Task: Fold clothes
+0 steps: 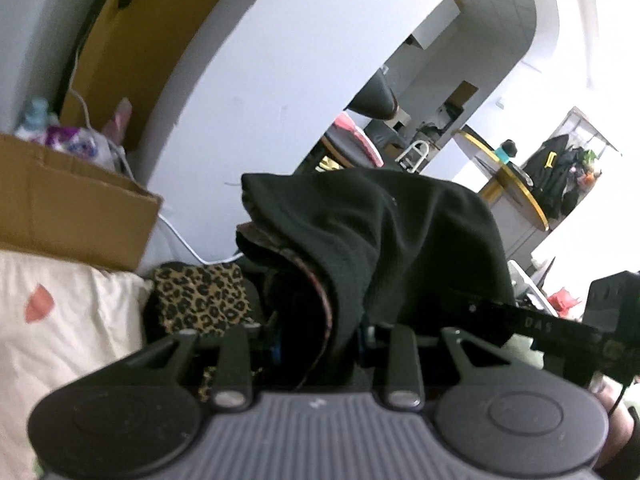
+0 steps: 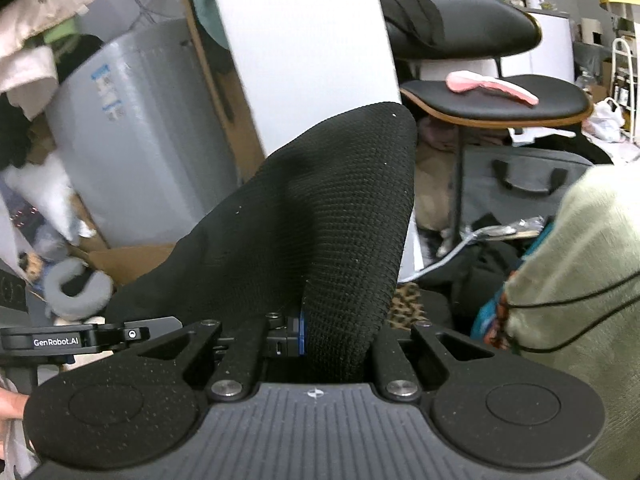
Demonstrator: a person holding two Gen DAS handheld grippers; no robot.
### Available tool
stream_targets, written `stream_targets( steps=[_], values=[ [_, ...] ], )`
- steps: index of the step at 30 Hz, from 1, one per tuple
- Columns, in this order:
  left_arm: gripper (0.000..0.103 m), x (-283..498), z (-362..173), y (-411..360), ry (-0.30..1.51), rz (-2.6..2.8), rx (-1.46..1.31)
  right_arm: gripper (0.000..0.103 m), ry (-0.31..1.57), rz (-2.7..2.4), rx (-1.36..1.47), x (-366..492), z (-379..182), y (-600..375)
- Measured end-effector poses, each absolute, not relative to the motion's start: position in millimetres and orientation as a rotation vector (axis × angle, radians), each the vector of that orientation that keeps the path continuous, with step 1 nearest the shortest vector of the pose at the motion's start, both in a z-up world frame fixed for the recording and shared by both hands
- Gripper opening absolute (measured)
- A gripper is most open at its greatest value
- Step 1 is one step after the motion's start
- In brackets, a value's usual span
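left gripper (image 1: 316,340): clamped on black garment (image 1: 380,232) | right gripper (image 2: 316,336): clamped on the same cloth | leopard fabric (image 1: 200,296): beyond, left

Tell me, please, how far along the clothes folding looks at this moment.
Nothing visibly folded yet. In hand: both grippers, left and right, are clamped on a black garment bunched between their fingers. Left: laying it flat and folding it; a leopard-print cloth lies unsorted behind.

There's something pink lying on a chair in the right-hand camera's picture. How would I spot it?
Find the black chair with the wooden rim, right of the white panel. On its seat lies the pink item, long, flat and slightly curved. It is the only pink thing there; what it is I cannot tell.
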State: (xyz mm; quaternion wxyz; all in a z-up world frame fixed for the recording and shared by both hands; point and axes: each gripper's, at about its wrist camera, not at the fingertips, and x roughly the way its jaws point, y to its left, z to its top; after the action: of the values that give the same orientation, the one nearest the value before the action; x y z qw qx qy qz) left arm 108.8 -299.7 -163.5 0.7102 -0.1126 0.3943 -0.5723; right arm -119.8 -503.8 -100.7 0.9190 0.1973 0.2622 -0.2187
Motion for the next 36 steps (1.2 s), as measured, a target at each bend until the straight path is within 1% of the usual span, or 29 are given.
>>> stream_targets(
  steps=[6, 15, 26, 36],
  values=[
    [0.033, 104, -223, -329, 0.930, -1.304, -0.286, 0.010, 0.595, -0.510, 0.396, -127, -149, -530],
    [0.033, 110, -295, -349, 1.001, -1.296, -0.335, 0.010, 0.666, -0.530, 0.460, -127, -218, -559],
    [0.033, 148, -347, -377, 1.009, -1.285, -0.299, 0.010, 0.721, -0.553, 0.415, -79, -282, -591],
    [0.033, 181, -367, -384, 1.012, -1.257, -0.290, 0.010, 0.717, -0.528, 0.428, -41, -308, -611]
  ],
)
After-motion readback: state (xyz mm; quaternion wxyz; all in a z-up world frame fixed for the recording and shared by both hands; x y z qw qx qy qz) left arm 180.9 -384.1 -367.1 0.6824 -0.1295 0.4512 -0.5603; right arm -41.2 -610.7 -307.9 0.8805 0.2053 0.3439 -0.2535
